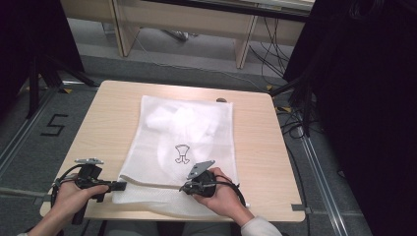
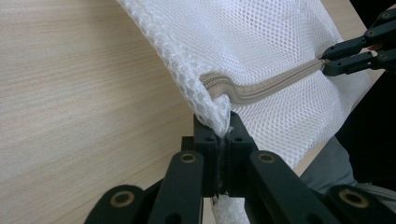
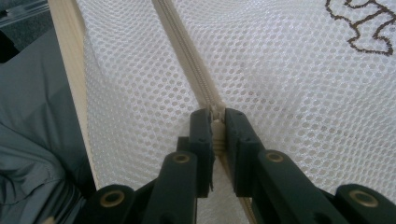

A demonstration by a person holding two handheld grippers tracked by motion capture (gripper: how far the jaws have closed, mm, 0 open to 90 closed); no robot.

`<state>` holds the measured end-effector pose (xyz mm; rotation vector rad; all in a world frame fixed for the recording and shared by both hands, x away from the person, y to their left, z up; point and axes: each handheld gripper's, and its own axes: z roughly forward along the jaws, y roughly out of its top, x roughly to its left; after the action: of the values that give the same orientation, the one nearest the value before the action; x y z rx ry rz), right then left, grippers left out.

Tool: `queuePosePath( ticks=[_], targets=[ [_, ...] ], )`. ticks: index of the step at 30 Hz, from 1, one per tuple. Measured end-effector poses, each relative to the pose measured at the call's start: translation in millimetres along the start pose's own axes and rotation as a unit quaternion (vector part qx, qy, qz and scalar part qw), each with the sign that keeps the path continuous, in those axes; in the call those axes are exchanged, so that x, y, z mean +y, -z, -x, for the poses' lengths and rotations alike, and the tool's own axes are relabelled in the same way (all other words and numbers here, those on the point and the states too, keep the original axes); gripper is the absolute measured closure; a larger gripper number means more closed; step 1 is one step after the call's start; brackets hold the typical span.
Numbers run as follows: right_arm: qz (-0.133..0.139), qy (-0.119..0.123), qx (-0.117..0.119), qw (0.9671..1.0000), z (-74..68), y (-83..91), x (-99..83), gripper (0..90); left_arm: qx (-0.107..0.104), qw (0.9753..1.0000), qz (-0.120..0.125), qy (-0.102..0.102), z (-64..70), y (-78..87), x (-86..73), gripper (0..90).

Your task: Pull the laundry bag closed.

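I see a white mesh bag (image 1: pixel 184 147) lying flat on the tabletop (image 1: pixel 108 123), with its zipper (image 2: pixel 261 86) running along the edge near me. My left hand (image 1: pixel 69 196) comes in low from the bottom left and holds the left gripper (image 1: pixel 120 185) pointing sideways toward the bag, and its jaws are pinched tight on the bag's near left corner. My right hand (image 1: pixel 221 194) rests on the bag's near edge and wraps around the right gripper (image 1: pixel 183 187), which points left along the zipper with its jaws squeezed tight on it.
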<state>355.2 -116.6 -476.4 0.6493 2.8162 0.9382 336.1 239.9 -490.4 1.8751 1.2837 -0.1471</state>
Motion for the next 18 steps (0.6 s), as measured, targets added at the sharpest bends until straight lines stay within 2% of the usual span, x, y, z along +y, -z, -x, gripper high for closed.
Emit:
queuePosePath(
  ticks=[4,18],
  targets=[
    [-0.007,-0.002,-0.002,1.0000,0.0,1.9,-0.5,82.8,0.000,1.0000,0.000,0.000,0.0,0.2,-0.1,86.1],
    [0.002,-0.007,-0.002,1.0000,2.3,5.4,-5.9,82.8,-0.002,1.0000,0.001,0.001,0.1,0.0,0.0,86.1]
  ],
)
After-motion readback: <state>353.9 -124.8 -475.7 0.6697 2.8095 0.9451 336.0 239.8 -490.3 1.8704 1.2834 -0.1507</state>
